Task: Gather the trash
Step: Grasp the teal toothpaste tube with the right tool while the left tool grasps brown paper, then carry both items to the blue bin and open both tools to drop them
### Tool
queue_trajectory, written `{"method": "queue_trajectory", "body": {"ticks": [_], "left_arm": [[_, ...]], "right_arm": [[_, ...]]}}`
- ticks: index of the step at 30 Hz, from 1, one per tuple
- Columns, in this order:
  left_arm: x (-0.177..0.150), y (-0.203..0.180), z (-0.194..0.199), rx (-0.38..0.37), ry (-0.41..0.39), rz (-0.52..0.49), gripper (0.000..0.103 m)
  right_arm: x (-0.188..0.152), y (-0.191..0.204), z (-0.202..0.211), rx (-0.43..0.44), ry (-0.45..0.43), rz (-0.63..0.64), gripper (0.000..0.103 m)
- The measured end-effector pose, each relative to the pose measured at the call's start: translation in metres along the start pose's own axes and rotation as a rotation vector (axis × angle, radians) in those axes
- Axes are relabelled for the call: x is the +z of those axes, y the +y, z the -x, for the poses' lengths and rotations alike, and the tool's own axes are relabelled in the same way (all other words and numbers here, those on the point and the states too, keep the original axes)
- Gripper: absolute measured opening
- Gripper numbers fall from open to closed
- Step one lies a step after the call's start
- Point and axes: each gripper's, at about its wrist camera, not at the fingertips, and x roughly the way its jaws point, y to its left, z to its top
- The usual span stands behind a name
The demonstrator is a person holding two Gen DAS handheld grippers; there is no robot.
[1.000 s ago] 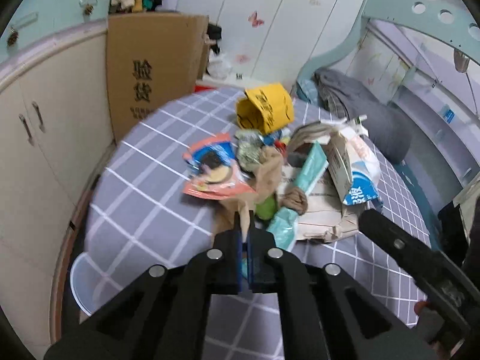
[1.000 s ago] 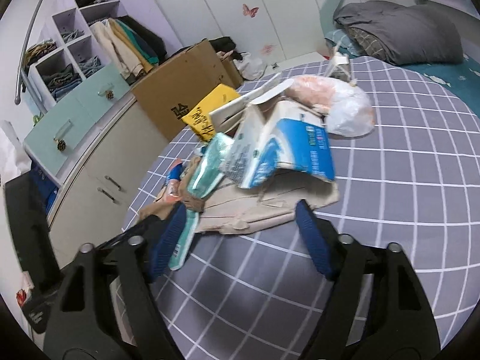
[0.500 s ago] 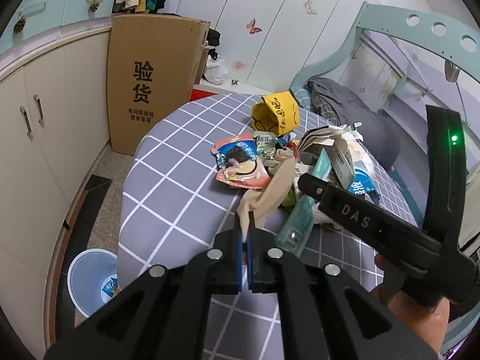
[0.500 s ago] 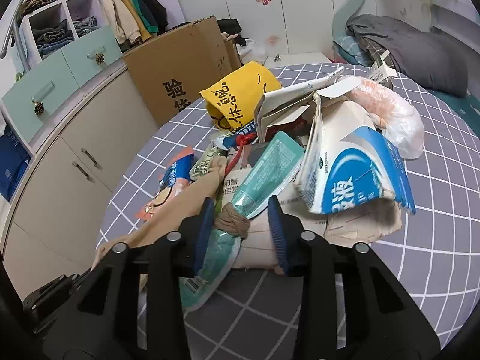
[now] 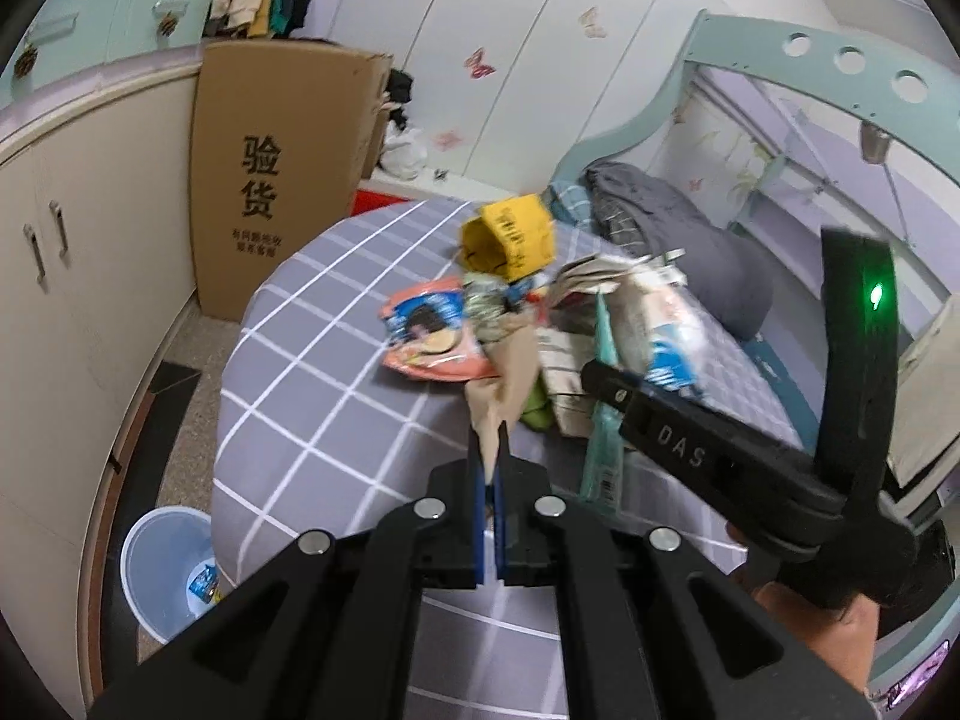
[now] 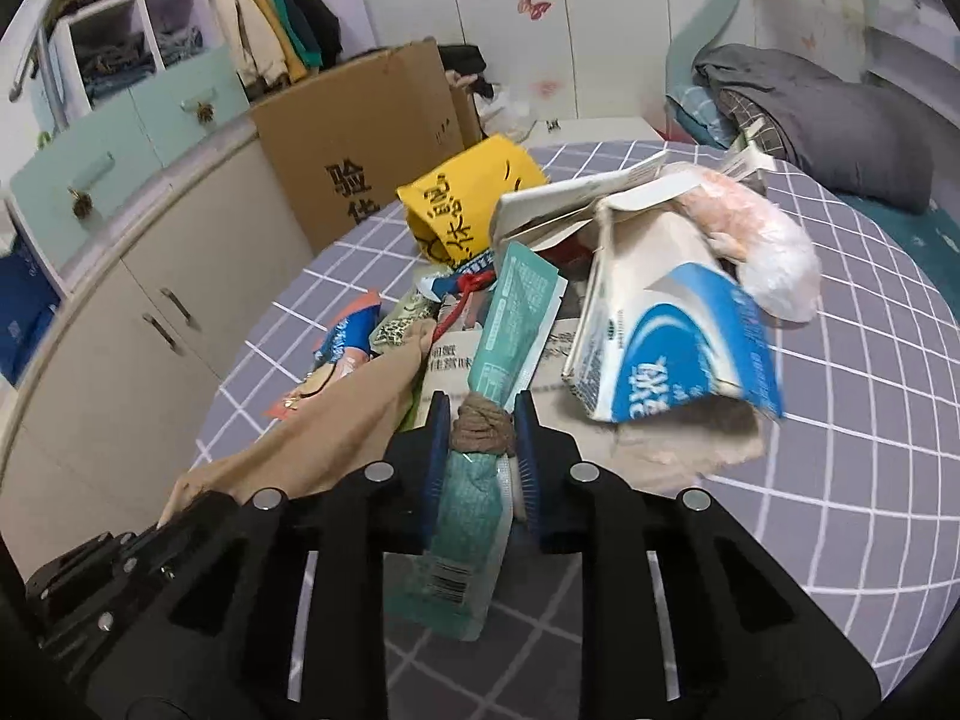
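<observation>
Most trash [image 6: 630, 276] is lying heaped mid-bed as left tongs [image 5: 491, 468] are clamping a stocking [image 5: 510, 372] and right tongs [image 6: 480, 438] are closing on its knot [image 6: 480, 426] (bin [image 5: 165, 576] nearly empty).

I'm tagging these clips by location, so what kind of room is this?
Most likely a bedroom: a bed with a grey duvet behind the trash-covered table, clothes hanging in an open wardrobe, and butterfly stickers on the closet doors.

Trash pile [image 6: 600, 300] mid tabletop [image 6: 840, 420]: yellow bag, blue-white carton, teal pouch w/ brown knotted stocking [image 6: 483, 426]; tan stocking [image 5: 510, 378] stretched taut.
</observation>
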Motion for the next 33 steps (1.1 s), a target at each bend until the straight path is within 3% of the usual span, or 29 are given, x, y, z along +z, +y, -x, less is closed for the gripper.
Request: {"method": "queue_trajectory", "body": {"ticks": [8, 16, 24, 33], "left_arm": [[0.01, -0.028, 0.061, -0.026, -0.144, -0.024, 0.002], [0.003, -0.021, 0.116, 0.021, -0.23, -0.03, 0.002], [-0.015, 0.053, 0.146, 0.129, -0.244, 0.075, 0.002], [-0.051, 0.178, 0.142, 0.27, -0.155, 0.271, 0.002]], "right_arm": [[-0.008, -0.01, 0.039, 0.165, 0.003, -0.054, 0.022], [-0.016, 0.026, 0.061, 0.304, 0.038, -0.014, 0.022], [-0.036, 0.11, 0.047, 0.415, 0.123, 0.116, 0.022], [-0.077, 0.218, -0.018, 0.454, 0.262, 0.294, 0.022]]}}
